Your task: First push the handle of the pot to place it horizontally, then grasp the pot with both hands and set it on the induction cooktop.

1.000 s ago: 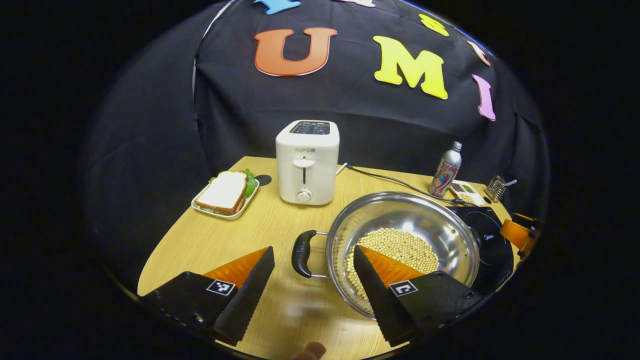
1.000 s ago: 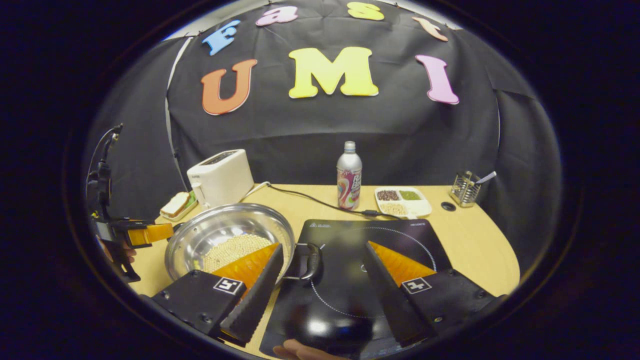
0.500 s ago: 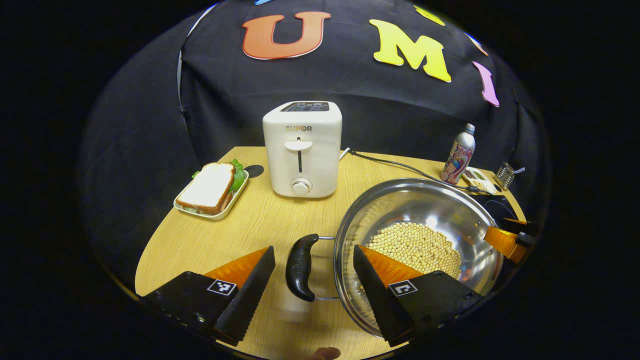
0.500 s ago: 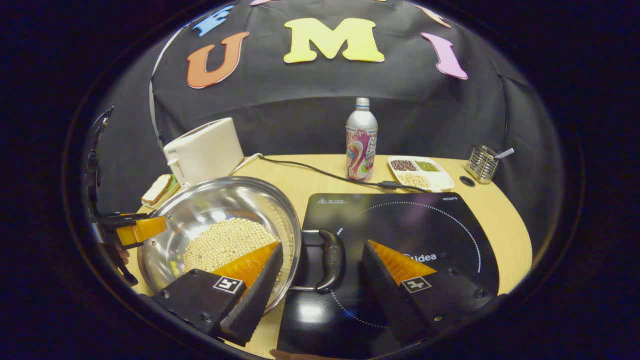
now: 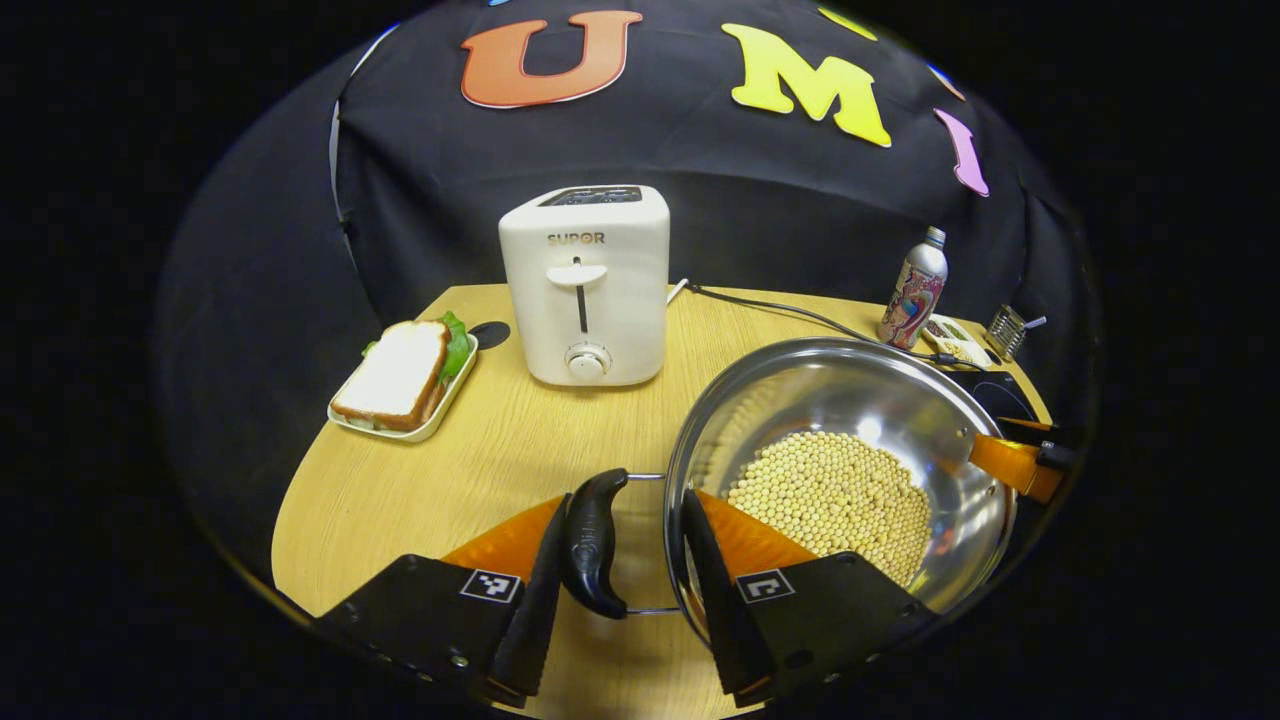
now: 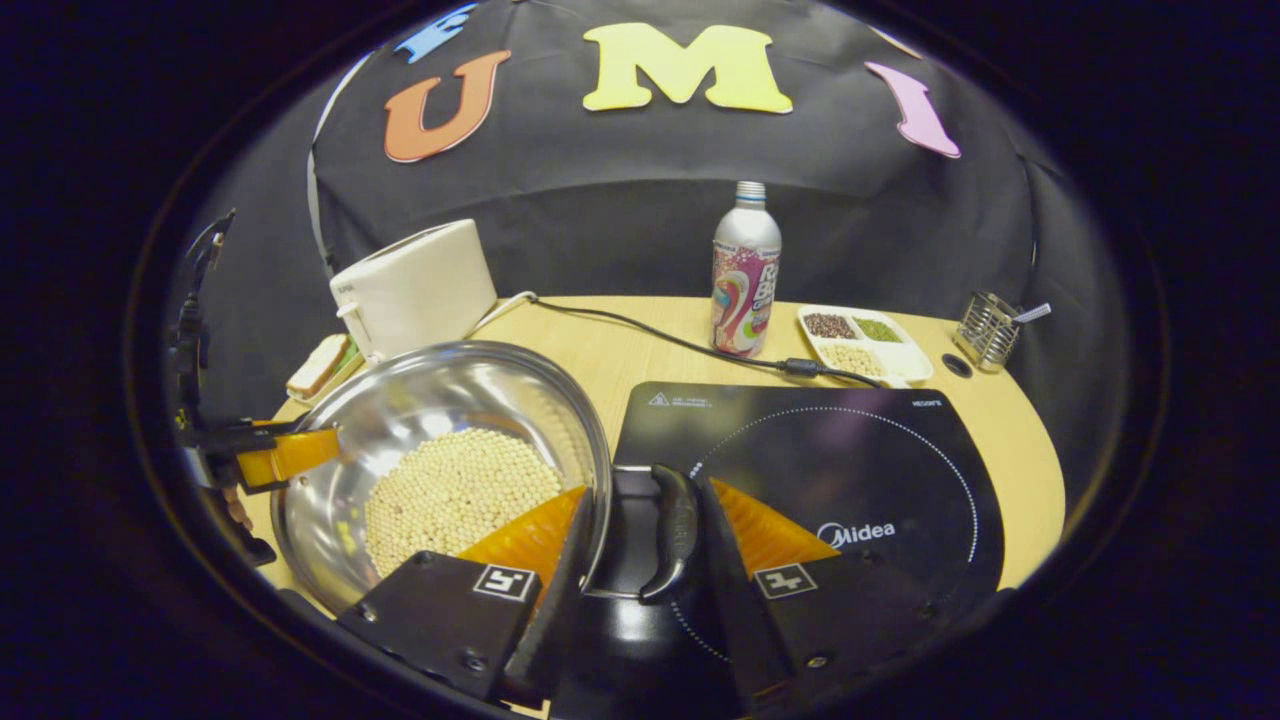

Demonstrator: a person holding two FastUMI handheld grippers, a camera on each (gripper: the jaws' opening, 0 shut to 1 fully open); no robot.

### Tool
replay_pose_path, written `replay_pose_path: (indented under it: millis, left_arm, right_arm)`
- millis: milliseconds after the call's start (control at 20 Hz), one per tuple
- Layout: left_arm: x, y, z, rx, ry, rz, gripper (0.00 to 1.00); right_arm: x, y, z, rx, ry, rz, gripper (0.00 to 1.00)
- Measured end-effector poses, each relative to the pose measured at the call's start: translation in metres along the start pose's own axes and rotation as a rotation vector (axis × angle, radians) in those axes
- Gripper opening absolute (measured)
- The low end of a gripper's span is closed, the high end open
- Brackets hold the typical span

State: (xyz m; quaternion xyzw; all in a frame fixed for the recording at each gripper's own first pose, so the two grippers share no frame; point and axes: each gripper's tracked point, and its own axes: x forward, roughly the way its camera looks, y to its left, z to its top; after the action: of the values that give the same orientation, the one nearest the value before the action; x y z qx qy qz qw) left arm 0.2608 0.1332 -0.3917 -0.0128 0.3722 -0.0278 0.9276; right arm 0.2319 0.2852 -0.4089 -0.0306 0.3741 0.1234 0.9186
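Left tool (image 5: pixel 618 590) and right tool (image 6: pixel 640 590) straddle pot (image 5: pixel 840 470) handles, fingers apart, not clamped. Risk: uneven lift tilts pot, spilling beans (image 6: pixel 455 495).

A wide, shiny stainless-steel pot (image 5: pixel 840 440) holding a bed of pale round beans sits at lower right of the left gripper view, its black loop handle (image 5: pixel 592 542) at bottom centre. The flat black glass induction cooktop (image 6: pixel 850 470) lies right of centre in the right gripper view, just beside the pot.
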Motion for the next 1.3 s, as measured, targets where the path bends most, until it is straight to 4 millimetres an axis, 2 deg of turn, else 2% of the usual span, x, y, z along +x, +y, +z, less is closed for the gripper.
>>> replay_pose_path:
  millis: [50,100,150,200,300,400,550,750,950,1050,1100,1200,1300]
  left_arm:
    - [-0.002,0.0,-0.001,0.007,0.005,0.001,0.63]
    - [-0.004,0.0,0.0,0.007,0.002,0.009,0.63]
    - [-0.006,0.001,-0.003,0.002,0.008,0.02,0.63]
    - [-0.009,0.0,-0.004,0.0,0.011,0.022,0.63]
    - [-0.016,-0.001,-0.006,-0.002,0.015,0.027,0.63]
    - [-0.024,0.0,-0.003,0.011,0.015,0.04,0.63]
    - [-0.04,-0.003,0.002,0.009,0.009,0.047,0.63]
    - [-0.071,-0.006,0.019,-0.029,-0.001,0.053,0.63]
    - [-0.104,-0.018,0.045,-0.035,-0.024,0.045,0.63]
    - [-0.12,-0.026,0.059,-0.035,-0.036,0.04,0.63]
    - [-0.126,-0.031,0.066,-0.03,-0.048,0.039,0.63]
    - [-0.138,-0.043,0.077,-0.03,-0.07,0.031,0.63]
    - [-0.147,-0.058,0.086,-0.036,-0.072,0.018,0.63]
  right_arm:
    - [0.001,0.0,0.0,-0.018,0.009,-0.001,0.6]
    - [0.0,0.001,0.0,-0.034,0.016,0.002,0.61]
    - [0.0,0.002,0.0,-0.038,0.022,0.006,0.58]
    - [-0.001,0.001,-0.001,-0.034,0.029,0.011,0.59]
    - [-0.004,0.001,-0.003,-0.022,0.042,0.024,0.55]
    - [-0.014,0.002,-0.006,-0.023,0.051,0.039,0.55]
    - [-0.029,0.002,0.003,-0.024,0.03,0.047,0.53]
    - [-0.059,0.001,0.022,-0.005,0.016,0.091,0.53]
    - [-0.098,-0.008,0.053,0.015,-0.026,0.121,0.54]
    - [-0.117,-0.014,0.066,0.021,-0.039,0.123,0.51]
    - [-0.127,-0.018,0.072,0.027,-0.041,0.125,0.54]
    - [-0.142,-0.03,0.085,0.016,-0.056,0.119,0.51]
    - [-0.157,-0.044,0.095,0.013,-0.065,0.113,0.54]
